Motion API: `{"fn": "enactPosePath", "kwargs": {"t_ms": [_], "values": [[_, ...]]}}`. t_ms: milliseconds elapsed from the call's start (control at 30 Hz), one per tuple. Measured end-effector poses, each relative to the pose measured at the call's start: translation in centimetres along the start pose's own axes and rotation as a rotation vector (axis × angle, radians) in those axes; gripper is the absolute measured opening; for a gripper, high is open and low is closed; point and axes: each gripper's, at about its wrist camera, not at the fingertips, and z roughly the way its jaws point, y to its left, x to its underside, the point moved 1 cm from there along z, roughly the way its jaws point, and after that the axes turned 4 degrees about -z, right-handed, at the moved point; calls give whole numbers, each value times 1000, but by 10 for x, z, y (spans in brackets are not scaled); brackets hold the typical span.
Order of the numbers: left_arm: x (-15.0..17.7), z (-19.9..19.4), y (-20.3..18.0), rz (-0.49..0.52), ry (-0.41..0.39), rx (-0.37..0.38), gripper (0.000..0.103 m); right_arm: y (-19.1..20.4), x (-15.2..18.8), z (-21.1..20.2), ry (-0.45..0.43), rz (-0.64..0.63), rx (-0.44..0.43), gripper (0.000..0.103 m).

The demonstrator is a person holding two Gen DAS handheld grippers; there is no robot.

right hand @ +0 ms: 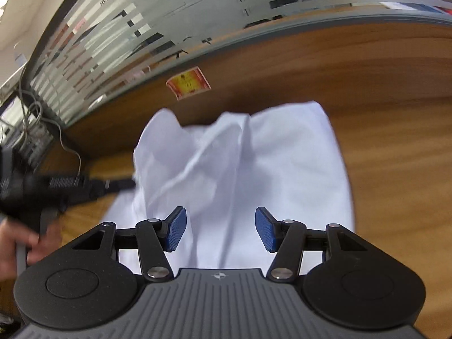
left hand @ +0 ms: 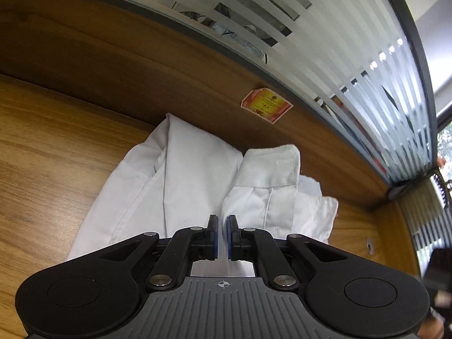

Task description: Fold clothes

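Observation:
A white garment (left hand: 192, 175) lies crumpled on the wooden table (left hand: 50, 155), reaching the back panel. A folded sleeve with a cuff (left hand: 271, 166) stands up at its right side. My left gripper (left hand: 222, 223) is shut on a thin fold of the white cloth, which runs up between the blue pads. In the right wrist view the same garment (right hand: 240, 169) looks blurred. My right gripper (right hand: 220, 226) hovers open over its near part, pads wide apart and pressing on nothing. The left gripper (right hand: 84, 186) shows there as a dark blur at the cloth's left edge, held by a hand (right hand: 17, 243).
A wooden back panel with a red and yellow sticker (left hand: 267, 104) rises behind the table, topped by striped frosted glass (left hand: 339, 42). Bare tabletop (right hand: 395, 155) lies right of the garment. Cables and equipment (right hand: 31, 113) sit at the far left corner.

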Motion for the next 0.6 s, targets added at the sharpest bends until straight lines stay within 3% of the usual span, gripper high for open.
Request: {"fn": "enactPosePath", "kwargs": {"t_ms": [100, 167, 200, 233, 400, 600], "values": [[3, 2, 4, -1, 12, -2, 6, -7, -15, 26, 3, 26, -36, 59], [5, 3, 7, -5, 19, 2, 6, -12, -22, 43, 14, 49, -60, 45], [5, 3, 8, -5, 22, 4, 6, -14, -26, 50, 28, 61, -83, 26], [5, 4, 8, -4, 24, 7, 6, -14, -29, 56, 44, 70, -100, 18], [0, 1, 4, 4, 6, 42, 6, 7, -55, 54, 0, -2, -131, 9], [-12, 2, -12, 65, -40, 16, 6, 67, -73, 62, 16, -381, 75, 13]]}}
